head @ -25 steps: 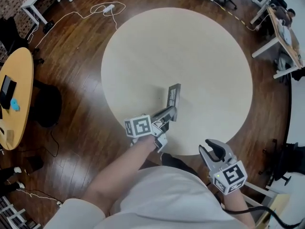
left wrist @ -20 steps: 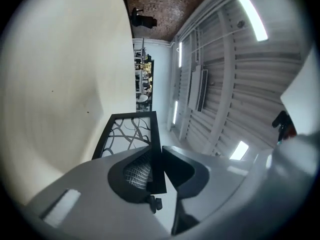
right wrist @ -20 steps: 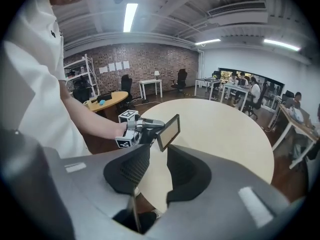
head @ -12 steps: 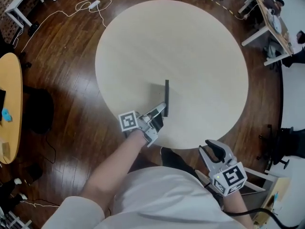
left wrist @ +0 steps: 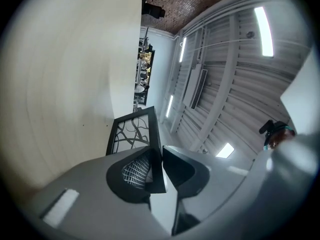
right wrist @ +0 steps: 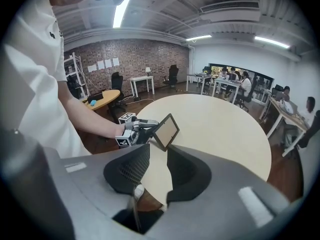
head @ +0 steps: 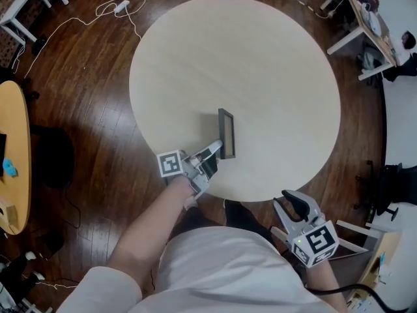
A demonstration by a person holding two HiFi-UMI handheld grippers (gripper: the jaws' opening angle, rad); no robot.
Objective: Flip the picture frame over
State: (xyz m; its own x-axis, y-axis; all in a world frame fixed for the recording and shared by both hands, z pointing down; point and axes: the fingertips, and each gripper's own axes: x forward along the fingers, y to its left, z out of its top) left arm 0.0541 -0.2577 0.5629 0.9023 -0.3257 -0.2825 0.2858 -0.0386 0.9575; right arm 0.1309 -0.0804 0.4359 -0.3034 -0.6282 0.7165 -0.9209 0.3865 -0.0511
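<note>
Picture frame (head: 226,133) stands tilted on the counter (head: 260,64) near its close edge, rim between the left gripper's (head: 217,150) opening jaws. Let it down gently, don't drop it. Right gripper (head: 291,205) hangs wide, empty.

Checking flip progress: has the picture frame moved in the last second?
Yes. The picture frame has swung past upright and now leans toward the right side of the table.
</note>
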